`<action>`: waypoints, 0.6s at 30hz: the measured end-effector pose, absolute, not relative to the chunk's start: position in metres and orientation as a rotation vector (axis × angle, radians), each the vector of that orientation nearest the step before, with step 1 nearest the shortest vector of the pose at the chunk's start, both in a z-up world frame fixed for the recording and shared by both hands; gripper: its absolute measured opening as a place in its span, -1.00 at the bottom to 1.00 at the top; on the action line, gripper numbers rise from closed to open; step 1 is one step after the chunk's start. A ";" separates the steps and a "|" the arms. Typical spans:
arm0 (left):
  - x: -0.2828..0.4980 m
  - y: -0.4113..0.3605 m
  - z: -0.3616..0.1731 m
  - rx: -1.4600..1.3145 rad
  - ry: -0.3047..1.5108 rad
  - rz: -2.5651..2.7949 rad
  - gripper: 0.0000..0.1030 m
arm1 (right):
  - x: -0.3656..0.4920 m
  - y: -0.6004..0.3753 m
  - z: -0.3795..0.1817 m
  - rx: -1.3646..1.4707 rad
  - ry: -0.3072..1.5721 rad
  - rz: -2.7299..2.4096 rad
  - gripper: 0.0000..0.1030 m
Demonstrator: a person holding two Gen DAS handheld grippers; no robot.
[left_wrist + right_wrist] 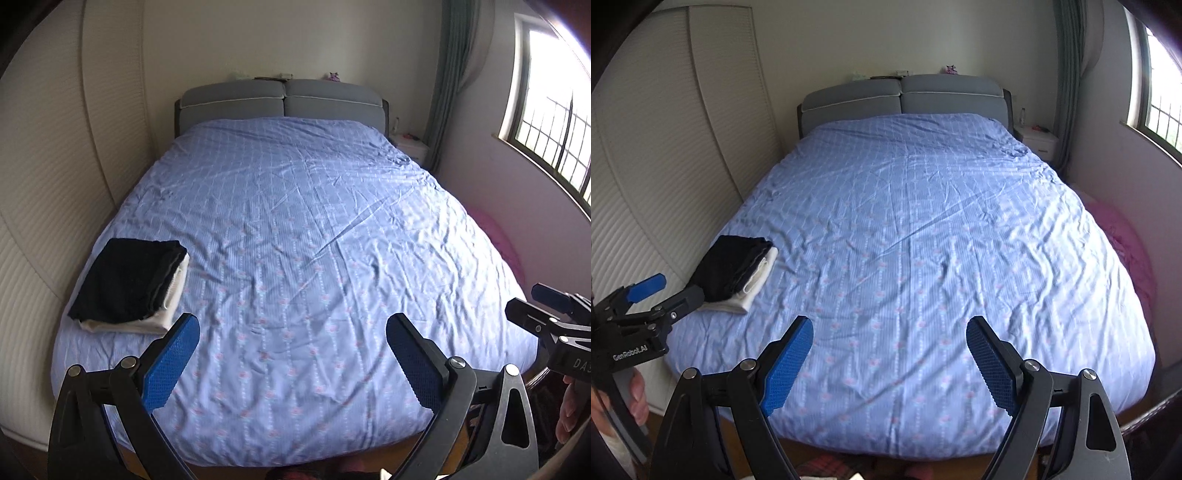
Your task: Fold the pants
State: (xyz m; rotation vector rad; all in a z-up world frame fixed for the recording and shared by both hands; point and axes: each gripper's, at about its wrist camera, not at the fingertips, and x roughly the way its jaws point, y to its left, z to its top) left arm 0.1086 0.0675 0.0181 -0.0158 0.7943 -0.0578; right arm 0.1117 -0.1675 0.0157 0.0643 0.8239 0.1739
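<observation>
Blue-padded fingers [173,362] of the left hand-held gripper [291,365] hang spread wide over the foot of the bed [295,229], nothing between them. Beside it, the right hand-held gripper [890,365] is held the same way, its jaws far apart and empty, both tools raised above the bedspread rather than touching it. Each shows in the other's view: the right one at the far right edge of the left wrist picture [550,317], the left one at the far left edge of the right wrist picture [646,306], with a bit of the person's fingers showing at each.

Ahead and to the left of the left hand-held gripper, near the bed's left edge, lies a folded stack: black pants [127,278] on top of a white folded garment [166,306], whose edge sticks out beneath on the side facing the grippers. Seen from the right hand-held gripper, the stack [735,267] is further off to the left.

Wrinkled blue patterned bedspread [923,240] covers the whole mattress up to a grey padded headboard [905,96]. Far ahead on the right stands a white nightstand [1038,142], with a window [546,122] along the right wall.
</observation>
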 end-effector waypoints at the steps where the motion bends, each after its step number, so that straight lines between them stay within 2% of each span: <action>1: 0.104 0.060 0.019 -0.019 0.790 -0.054 1.00 | 0.110 -0.172 0.016 0.063 0.822 0.178 0.66; 18: 0.074 -0.001 0.034 -0.053 0.761 -0.059 1.00 | 0.084 -0.229 0.015 0.087 0.810 0.212 0.66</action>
